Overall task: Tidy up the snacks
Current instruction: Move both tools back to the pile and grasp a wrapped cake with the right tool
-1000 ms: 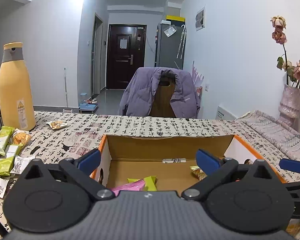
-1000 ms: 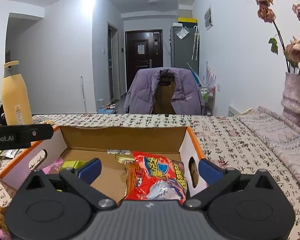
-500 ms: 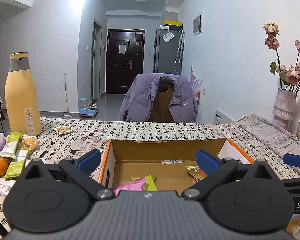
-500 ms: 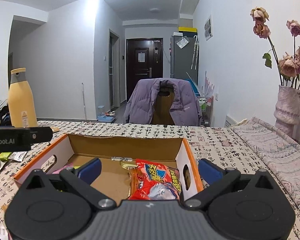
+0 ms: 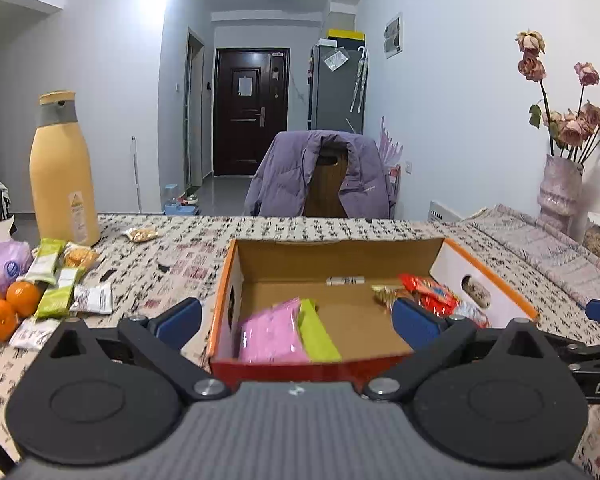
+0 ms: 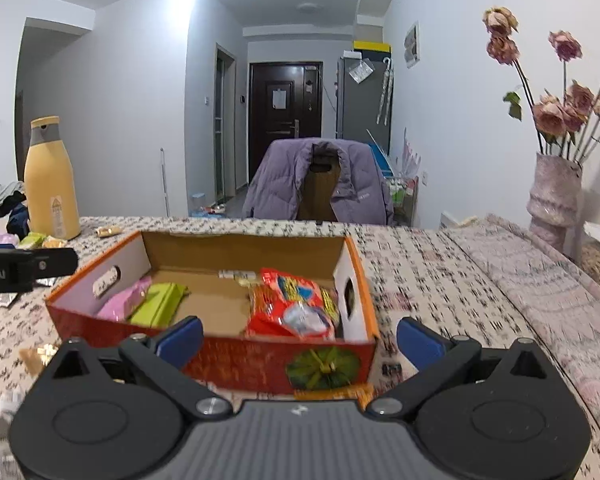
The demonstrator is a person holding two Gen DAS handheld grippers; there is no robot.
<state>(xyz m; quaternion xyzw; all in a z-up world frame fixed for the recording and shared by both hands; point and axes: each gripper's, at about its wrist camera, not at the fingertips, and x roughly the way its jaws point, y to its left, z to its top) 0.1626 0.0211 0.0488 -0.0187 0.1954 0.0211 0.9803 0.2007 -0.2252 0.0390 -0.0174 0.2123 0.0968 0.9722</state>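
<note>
Now both sets of fingers stand spread wide w/ nothing between them: left gripper (image 5: 296, 322) and right gripper (image 6: 300, 340), each hovering at the near side of the cardboard box (image 6: 236, 354). Box sits open on the patterned surface (image 5: 172, 248). Inside: pink packet (image 5: 270, 334) and green packet (image 5: 318, 336) at the left, red snack bag (image 6: 292, 306) at the right, plus a small gold-wrapped item (image 5: 384, 292), prob. a candy, by the back wall. Left of the box, approx. 4 loose snack bars (image 5: 56, 280) lie near 3 oranges (image 5: 8, 304) and a tall yellow bottle (image 5: 62, 176). Beyond the surface, a purple jacket (image 5: 300, 176) hangs on a chair; a vase of dried roses (image 6: 556, 196) stands far right.
</note>
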